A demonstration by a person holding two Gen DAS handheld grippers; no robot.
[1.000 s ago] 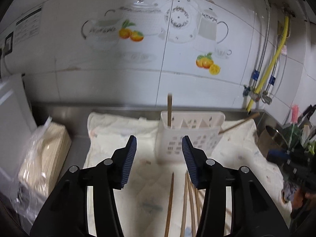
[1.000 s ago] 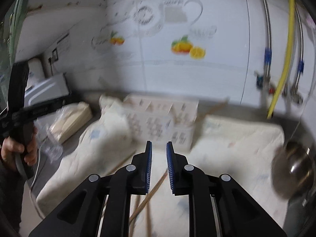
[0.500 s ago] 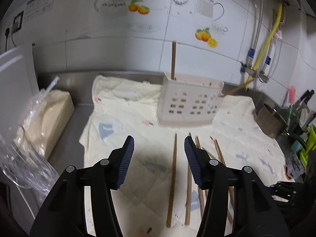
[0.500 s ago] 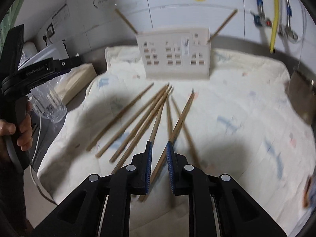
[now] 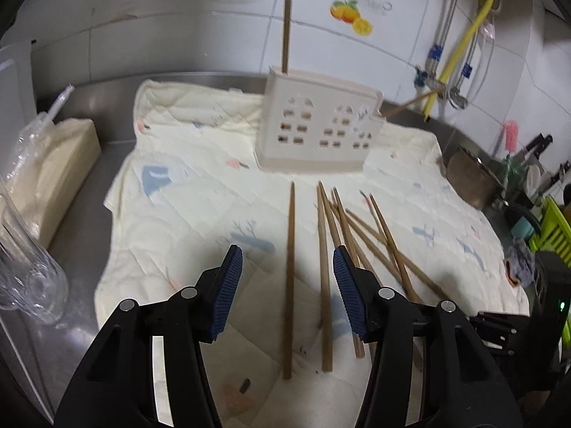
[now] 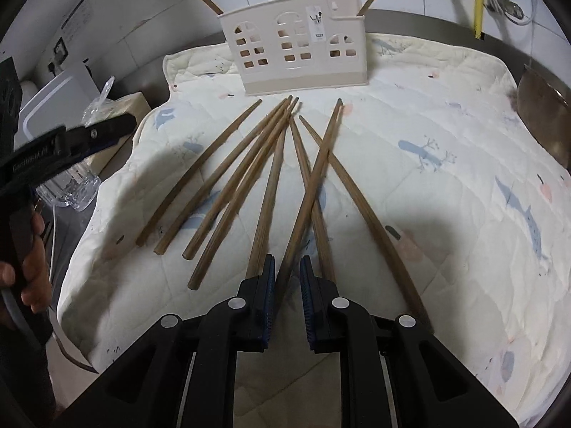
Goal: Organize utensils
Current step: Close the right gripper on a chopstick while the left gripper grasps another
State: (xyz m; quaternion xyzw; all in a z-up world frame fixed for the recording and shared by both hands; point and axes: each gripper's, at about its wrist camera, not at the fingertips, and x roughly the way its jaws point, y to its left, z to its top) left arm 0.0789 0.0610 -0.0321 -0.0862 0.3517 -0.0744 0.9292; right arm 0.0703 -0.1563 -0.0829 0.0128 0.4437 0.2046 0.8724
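Observation:
Several wooden chopsticks (image 6: 271, 164) lie fanned on a cream quilted cloth (image 6: 446, 135); they also show in the left wrist view (image 5: 323, 249). A cream plastic utensil holder (image 6: 296, 53) stands behind them with two chopsticks upright in it; it also shows in the left wrist view (image 5: 317, 132). My right gripper (image 6: 287, 278) hangs low over the near ends, jaws a narrow gap apart, with one chopstick (image 6: 310, 192) running between them. My left gripper (image 5: 287, 285) is wide open above two chopsticks, holding nothing.
A clear plastic cup (image 5: 28, 267) and a wrapped beige pack (image 5: 46, 167) sit left of the cloth. A metal pot (image 5: 474, 178) and kitchen clutter stand at the right. Pipes and a yellow hose (image 5: 464, 32) run down the tiled wall.
Both grippers have tilted down and come closer to the chopsticks. The right gripper has dropped low over the chopsticks' near ends, and its jaws stand slightly wider.

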